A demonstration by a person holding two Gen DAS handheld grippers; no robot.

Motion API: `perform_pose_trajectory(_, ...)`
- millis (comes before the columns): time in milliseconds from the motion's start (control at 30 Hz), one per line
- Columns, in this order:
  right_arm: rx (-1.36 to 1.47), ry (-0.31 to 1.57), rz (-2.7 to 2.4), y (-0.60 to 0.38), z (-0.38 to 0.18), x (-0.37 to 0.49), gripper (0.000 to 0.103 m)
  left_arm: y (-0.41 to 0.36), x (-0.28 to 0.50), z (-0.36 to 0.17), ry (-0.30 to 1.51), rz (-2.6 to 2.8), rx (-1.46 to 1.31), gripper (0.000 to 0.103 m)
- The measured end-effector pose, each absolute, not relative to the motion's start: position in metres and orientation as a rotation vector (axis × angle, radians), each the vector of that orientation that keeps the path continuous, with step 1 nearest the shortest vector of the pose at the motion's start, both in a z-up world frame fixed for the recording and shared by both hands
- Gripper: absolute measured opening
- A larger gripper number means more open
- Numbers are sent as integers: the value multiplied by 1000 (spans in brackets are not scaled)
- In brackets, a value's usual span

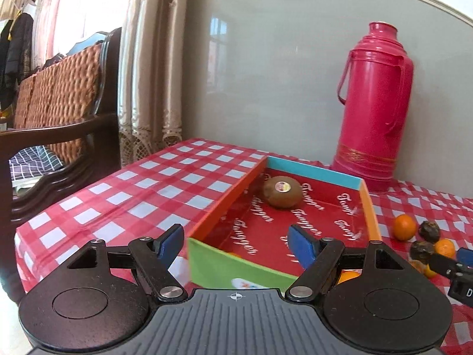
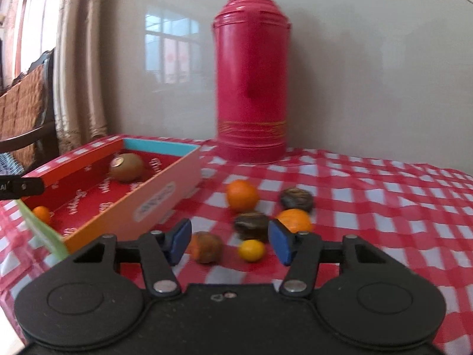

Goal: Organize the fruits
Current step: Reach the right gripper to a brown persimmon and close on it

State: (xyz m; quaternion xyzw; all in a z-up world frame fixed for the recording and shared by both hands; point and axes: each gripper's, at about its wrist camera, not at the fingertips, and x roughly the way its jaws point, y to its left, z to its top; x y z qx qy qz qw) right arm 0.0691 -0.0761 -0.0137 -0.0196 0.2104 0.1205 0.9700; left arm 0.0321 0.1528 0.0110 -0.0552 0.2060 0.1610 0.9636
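A shallow colourful box [image 1: 227,198] [image 2: 165,183] with a red printed floor sits on the checked tablecloth. A brown kiwi [image 1: 281,191] [image 2: 126,166] with a sticker lies at its far end, and a small orange [image 2: 42,213] near its front. Loose fruit lies to the right of the box: oranges [image 2: 242,195] [image 2: 294,219], dark wrinkled fruits [image 2: 296,198] [image 2: 251,225], a brownish fruit [image 2: 206,246] and a small yellow one [image 2: 252,250]. My left gripper [image 1: 235,241] is open and empty over the box's near end. My right gripper [image 2: 229,241] is open and empty just before the loose fruit.
A tall pink thermos [image 1: 373,106] [image 2: 251,88] stands at the back against the grey wall. A wooden chair with a woven cushion [image 1: 56,94] is left of the table. The table's left edge [image 1: 17,233] is close to the box.
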Motion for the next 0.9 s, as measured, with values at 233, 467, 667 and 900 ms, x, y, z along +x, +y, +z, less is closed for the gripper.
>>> perform_pose_trajectory(233, -53, 484, 265, -58, -22, 83, 37, 173, 29, 11, 413, 354, -125, 77)
perform_pose_trajectory(467, -64, 552, 241, -53, -29, 98, 22, 188, 24, 12, 412, 380, -127, 77)
perform_pose_trajectory(667, -40, 494, 241, -45, -17, 91, 21, 204, 19, 11, 427, 401, -151, 80)
perform_pose_trajectory(900, -22, 309, 354, -13, 11, 65, 21, 217, 6, 11, 427, 442, -124, 97)
